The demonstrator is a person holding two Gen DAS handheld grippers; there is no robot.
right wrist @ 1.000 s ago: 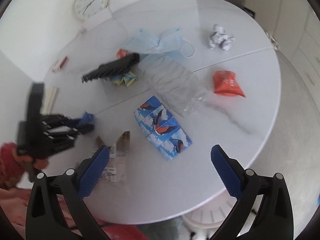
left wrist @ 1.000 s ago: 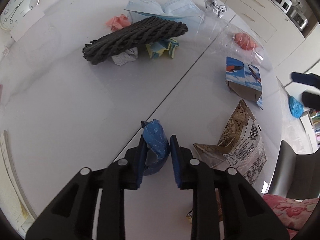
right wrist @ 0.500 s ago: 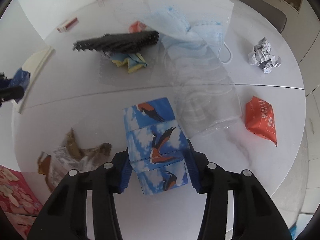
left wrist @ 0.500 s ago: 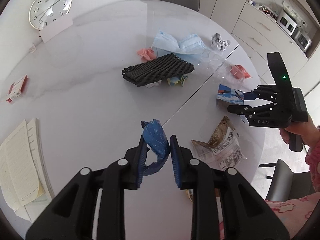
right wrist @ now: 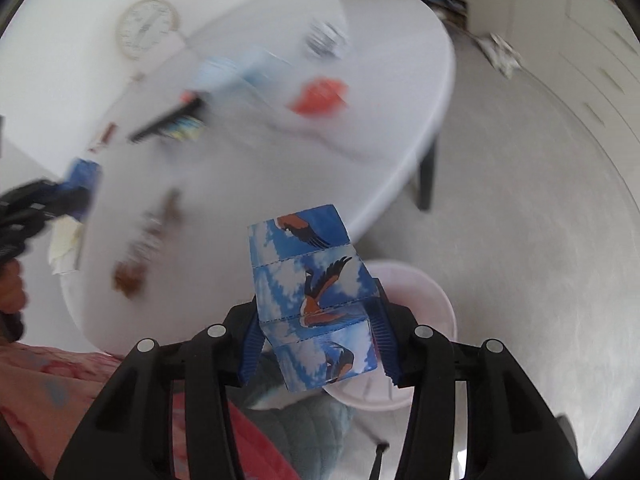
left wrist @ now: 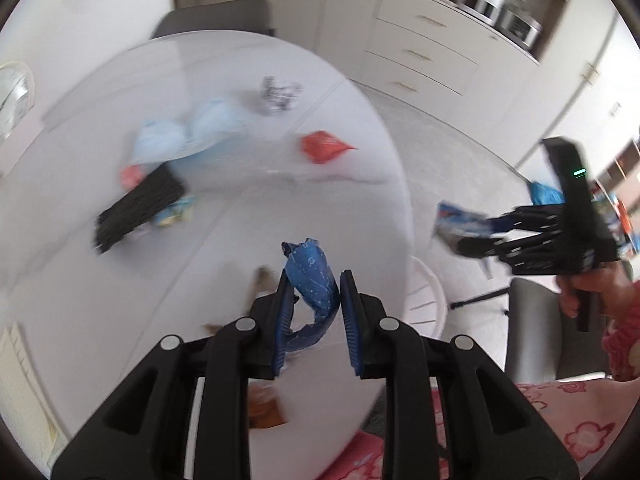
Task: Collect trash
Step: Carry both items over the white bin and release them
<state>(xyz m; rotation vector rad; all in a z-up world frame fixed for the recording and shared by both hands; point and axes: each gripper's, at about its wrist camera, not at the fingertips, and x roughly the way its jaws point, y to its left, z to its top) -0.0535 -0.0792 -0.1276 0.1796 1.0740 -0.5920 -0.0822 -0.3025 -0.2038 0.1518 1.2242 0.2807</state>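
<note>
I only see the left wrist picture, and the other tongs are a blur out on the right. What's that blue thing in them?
Observer: A folded carton printed with birds on a blue sky, clamped in the right tongs.
Operator: Is it over the table?
Observer: No, it is past the table edge; a pale bin on the floor shows right behind it.
Operator: Anything else down there?
Observer: A crumpled scrap lies on the floor beyond the table.
</note>
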